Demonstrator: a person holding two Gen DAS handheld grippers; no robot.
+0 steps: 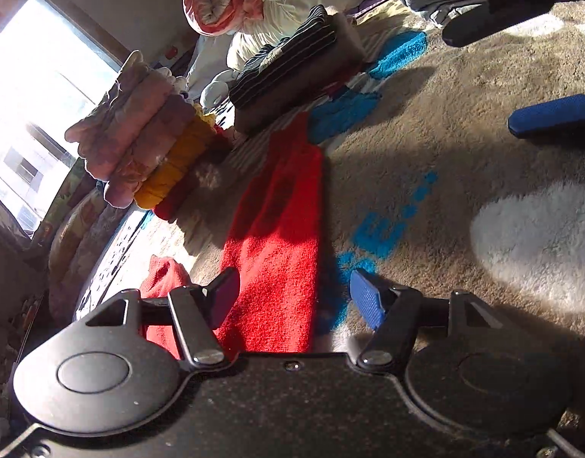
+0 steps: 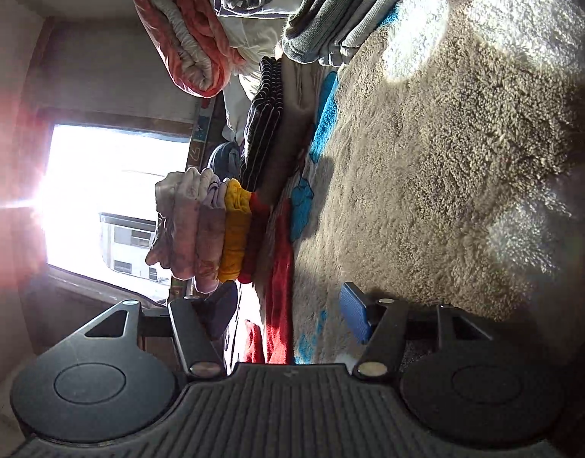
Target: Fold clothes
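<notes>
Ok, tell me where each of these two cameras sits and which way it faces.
Left wrist: on the left gripper, open, low over the shaggy carpet and the red garment; the other gripper's blue pad shows at right.
Right wrist: on the right gripper, open, rolled sideways toward the window.
Shared: red garment, pink and yellow folded stack, striped pile.

A shaggy tan carpet [image 1: 445, 160] with white, blue and red patches covers the floor. At the left of both views a bright window [image 2: 113, 198] floods in sunlight, framed by plain beige walls [image 2: 113, 76].
</notes>
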